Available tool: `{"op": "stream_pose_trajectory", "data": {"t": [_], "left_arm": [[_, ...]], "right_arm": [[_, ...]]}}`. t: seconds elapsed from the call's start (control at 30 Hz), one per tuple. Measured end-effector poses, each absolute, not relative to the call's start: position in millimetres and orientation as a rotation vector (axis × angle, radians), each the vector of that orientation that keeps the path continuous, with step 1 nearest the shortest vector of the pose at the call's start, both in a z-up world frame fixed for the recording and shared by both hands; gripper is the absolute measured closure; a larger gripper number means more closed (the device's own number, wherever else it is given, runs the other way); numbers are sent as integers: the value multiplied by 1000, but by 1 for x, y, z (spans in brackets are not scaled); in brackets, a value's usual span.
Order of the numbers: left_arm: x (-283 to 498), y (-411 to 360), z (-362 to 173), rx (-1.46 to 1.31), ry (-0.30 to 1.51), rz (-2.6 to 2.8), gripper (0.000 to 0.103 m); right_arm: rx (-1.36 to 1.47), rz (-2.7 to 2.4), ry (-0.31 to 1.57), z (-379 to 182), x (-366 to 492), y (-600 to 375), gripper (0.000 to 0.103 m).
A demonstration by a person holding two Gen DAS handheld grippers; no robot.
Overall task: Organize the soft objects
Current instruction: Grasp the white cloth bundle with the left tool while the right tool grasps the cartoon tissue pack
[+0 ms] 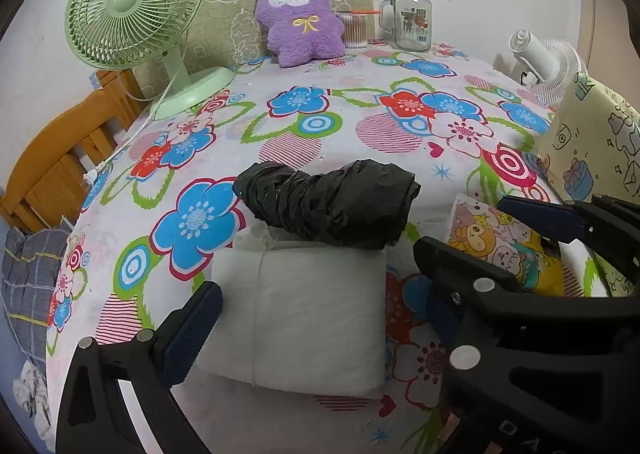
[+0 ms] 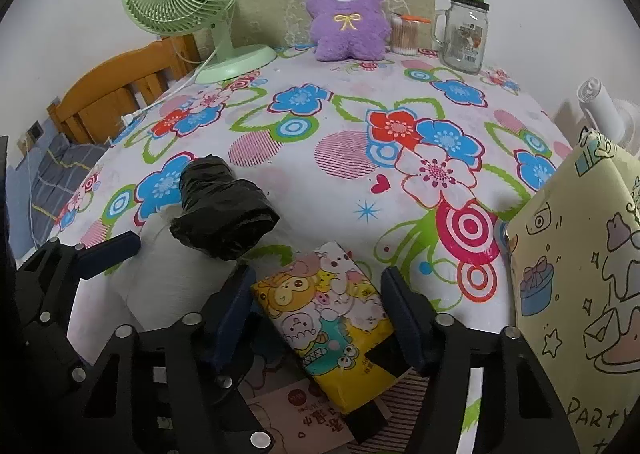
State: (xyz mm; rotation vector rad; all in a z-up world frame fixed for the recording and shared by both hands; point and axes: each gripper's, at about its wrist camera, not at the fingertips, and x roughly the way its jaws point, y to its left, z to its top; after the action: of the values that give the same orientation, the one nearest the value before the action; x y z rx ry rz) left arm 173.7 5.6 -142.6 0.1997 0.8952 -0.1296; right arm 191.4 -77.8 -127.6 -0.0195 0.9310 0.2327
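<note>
Tissue pack (image 2: 334,320), yellow with cartoon animals, lay on the flowered tablecloth (image 2: 344,190) between the spread jaws of the right gripper (image 2: 320,306), neither pad visibly pressing it. Beside it, the left gripper (image 1: 316,274) stood wide around a white padded bundle (image 1: 304,318), with a crumpled black plastic bag (image 1: 332,202) resting on the bundle's far edge.

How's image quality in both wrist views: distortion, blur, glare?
Left wrist: heavy fisheye bend, dark corners, sharp; white pack looks washed out. Right wrist: same bend, sharp; tissue pack well lit, soft shadow beneath the black roll.
</note>
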Motion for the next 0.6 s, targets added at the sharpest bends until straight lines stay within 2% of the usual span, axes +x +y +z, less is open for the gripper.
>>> {"op": "stream_pose_trajectory", "data": {"t": [0.27,0.6], "left_arm": [[167,5,-140,195,877,-149,29],[154,4,-135,196,880,-170,48]], "right_arm": [[-22,235,925,-126,191,-77,38],[-43,247,918,-123,182,-73,39]]}}
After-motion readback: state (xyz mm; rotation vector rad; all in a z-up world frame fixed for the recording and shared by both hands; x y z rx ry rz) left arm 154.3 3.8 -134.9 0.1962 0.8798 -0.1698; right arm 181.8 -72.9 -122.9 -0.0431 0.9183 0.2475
